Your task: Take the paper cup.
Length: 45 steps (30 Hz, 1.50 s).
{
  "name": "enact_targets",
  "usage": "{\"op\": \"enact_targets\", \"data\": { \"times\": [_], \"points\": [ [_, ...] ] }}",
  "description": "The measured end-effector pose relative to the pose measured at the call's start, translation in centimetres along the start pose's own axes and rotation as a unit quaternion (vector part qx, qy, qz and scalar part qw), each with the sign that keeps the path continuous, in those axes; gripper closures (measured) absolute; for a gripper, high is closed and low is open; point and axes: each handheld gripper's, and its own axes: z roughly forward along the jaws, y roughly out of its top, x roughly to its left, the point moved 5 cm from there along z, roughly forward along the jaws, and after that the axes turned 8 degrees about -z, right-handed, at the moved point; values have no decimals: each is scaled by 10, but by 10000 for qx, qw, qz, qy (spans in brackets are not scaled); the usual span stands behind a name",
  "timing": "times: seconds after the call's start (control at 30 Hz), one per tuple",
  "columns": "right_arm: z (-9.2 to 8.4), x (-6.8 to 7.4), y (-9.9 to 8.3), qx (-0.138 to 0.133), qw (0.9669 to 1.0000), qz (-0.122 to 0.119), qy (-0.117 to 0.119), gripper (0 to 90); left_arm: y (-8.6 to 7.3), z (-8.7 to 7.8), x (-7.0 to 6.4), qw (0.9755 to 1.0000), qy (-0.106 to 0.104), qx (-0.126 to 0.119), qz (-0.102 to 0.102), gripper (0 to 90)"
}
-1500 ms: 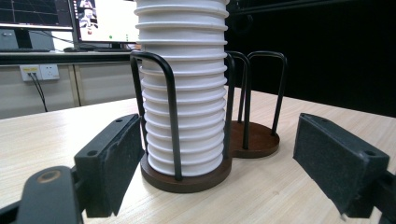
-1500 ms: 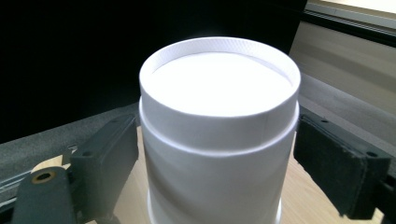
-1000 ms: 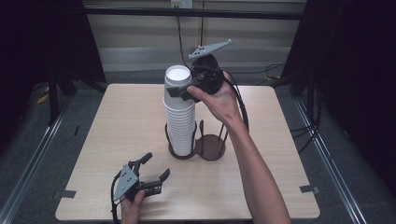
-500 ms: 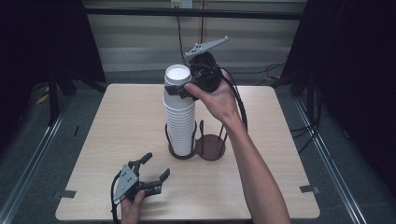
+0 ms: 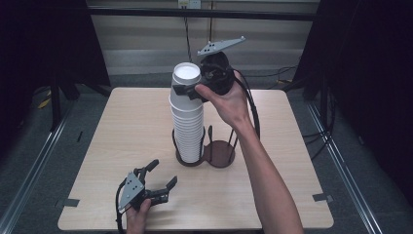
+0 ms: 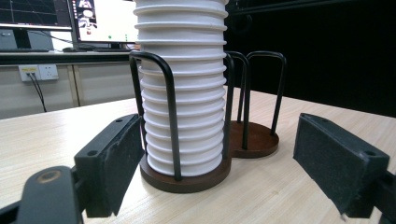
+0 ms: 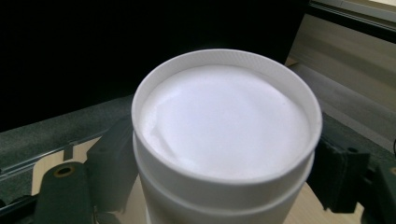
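High view sits above my side, looking forward and down over the whole table (image 5: 122, 126). Left gripper view rides low near the tabletop, facing the cup stack (image 6: 184, 88) and its wire holder (image 6: 187, 175) at close range. Right gripper view is up high, right against the top cup (image 7: 224, 126), looking down at it. All three share the cup stack (image 5: 187, 117); high and left gripper views also share the holder (image 5: 219, 153).
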Motion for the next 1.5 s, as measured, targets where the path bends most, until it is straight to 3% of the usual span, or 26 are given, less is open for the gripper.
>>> {"op": "enact_targets", "data": {
  "times": [0.13, 0.3, 0.63, 1.5],
  "points": [
    [-1, 1, 1, -54, 10000, -41, -48, 213, 0, 0, 0, 10000, -1, 0, 7, 157],
    [-7, 0, 5, -322, 9993, 7, -200, 220, 0, 0, 0, 10000, -5, 1, 3, 157],
    [-18, -2, 10, -723, 9970, 170, -207, 227, 0, 0, 0, 10000, -6, 2, 4, 157],
    [-34, -4, 21, -1290, 9908, 299, -291, 231, 0, 0, 0, 10000, -15, 6, 2, 157]
  ]
}}
